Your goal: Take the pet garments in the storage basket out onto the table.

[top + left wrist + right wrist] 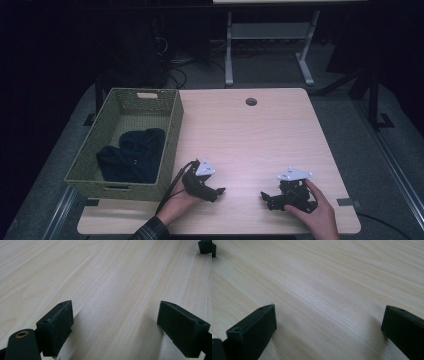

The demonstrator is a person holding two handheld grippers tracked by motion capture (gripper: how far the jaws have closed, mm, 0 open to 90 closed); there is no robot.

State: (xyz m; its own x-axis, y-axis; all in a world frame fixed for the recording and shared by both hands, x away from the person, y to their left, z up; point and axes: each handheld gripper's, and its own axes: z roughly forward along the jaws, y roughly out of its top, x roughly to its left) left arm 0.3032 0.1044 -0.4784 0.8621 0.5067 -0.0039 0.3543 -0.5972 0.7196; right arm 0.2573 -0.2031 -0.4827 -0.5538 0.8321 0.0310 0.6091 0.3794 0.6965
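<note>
Both hands rest on the light wooden table [250, 135] near its front edge. My left gripper [219, 191] lies low on the wood, pointing right, with its jaws wide apart and nothing between them [115, 322]. My right gripper [264, 196] faces it from the right, pointing left, also open over bare wood [329, 322]. A gap of tabletop separates the two. In the left gripper view the tip of the right gripper's jaw [205, 247] shows at the top right corner. The left gripper's jaw tip [213, 249] shows at the top left of the right gripper view.
A green woven basket [172, 130] stands at the table's left side, holding dark blue folded cloth [132, 155]. A round cable hole [251, 101] sits near the table's far edge. Beyond the table are a desk frame [270, 35] and dark floor.
</note>
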